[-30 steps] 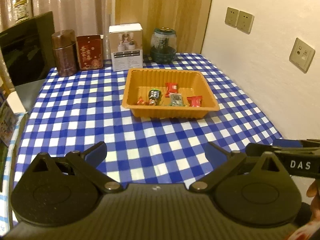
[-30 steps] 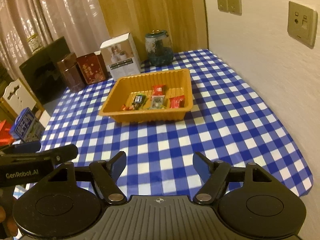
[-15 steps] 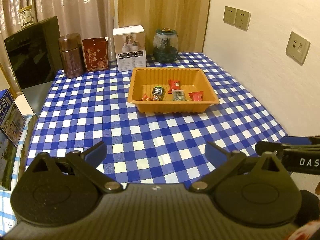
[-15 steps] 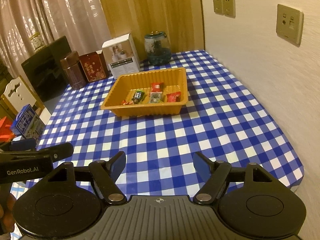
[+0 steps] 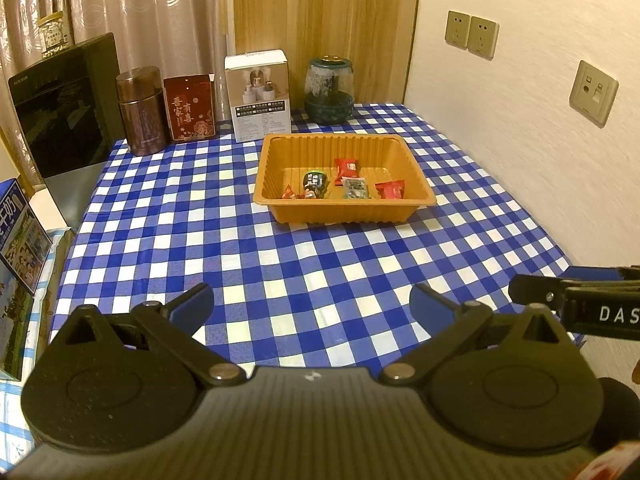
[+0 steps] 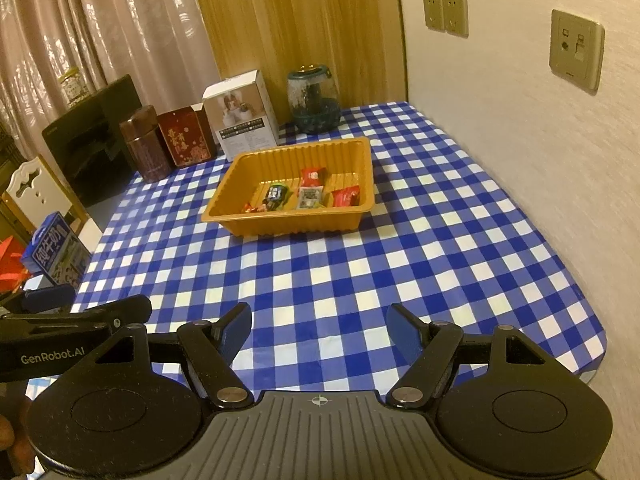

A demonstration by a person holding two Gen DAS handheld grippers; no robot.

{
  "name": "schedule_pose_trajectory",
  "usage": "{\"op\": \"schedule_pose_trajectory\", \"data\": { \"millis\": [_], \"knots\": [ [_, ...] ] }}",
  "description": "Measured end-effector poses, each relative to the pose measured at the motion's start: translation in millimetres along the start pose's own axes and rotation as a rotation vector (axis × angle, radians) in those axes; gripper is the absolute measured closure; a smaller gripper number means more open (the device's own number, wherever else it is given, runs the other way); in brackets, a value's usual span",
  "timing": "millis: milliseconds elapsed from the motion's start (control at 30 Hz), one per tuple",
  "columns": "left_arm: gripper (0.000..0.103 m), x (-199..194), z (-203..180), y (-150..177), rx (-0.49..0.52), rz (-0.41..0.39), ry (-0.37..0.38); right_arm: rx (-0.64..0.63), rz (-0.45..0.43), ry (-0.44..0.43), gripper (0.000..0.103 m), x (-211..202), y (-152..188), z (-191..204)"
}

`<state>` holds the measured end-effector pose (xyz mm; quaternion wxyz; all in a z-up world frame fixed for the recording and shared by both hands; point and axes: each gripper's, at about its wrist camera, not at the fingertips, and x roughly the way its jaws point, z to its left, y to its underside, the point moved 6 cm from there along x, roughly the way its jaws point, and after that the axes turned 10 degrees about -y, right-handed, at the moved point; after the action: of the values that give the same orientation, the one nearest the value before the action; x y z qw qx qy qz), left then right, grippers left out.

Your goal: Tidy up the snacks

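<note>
An orange plastic tray (image 5: 280,212) (image 6: 352,216) sits on the blue-and-white checked tablecloth (image 5: 280,272) (image 6: 320,272), far from both grippers. Inside lie several wrapped snacks: a red packet (image 5: 347,168) (image 6: 312,176), a dark green one (image 5: 314,182) (image 6: 277,194), a grey-green one (image 5: 356,190) (image 6: 310,198), another red one (image 5: 391,190) (image 6: 346,197) and small red candies (image 5: 289,194) (image 6: 250,208). My left gripper (image 5: 312,306) is open and holds nothing, hovering over the near edge of the table. My right gripper (image 6: 320,326) is likewise open with nothing between its fingers.
Along the back stand a brown tin (image 5: 141,110), a red tin (image 5: 190,108), a white box (image 5: 258,94) and a glass jar (image 5: 329,90). A wall (image 5: 540,140) borders the table on the right. A blue carton (image 6: 58,252) and a black appliance (image 5: 60,112) stand left.
Both grippers have drawn back from the tray, which looks smaller and farther now. More of the table's near edge shows. The jaws have kept their width.
</note>
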<state>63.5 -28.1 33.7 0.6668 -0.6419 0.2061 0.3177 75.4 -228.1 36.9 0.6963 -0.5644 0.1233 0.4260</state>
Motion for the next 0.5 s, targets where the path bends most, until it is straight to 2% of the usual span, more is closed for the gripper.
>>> {"op": "schedule_pose_trajectory", "data": {
  "millis": [500],
  "knots": [
    [0.0, 1.2, 0.0, 0.4, 0.003, 0.0, -0.001, 0.001, 0.002, 0.0, 0.029, 1.6, 0.0, -0.9]
  ]
}}
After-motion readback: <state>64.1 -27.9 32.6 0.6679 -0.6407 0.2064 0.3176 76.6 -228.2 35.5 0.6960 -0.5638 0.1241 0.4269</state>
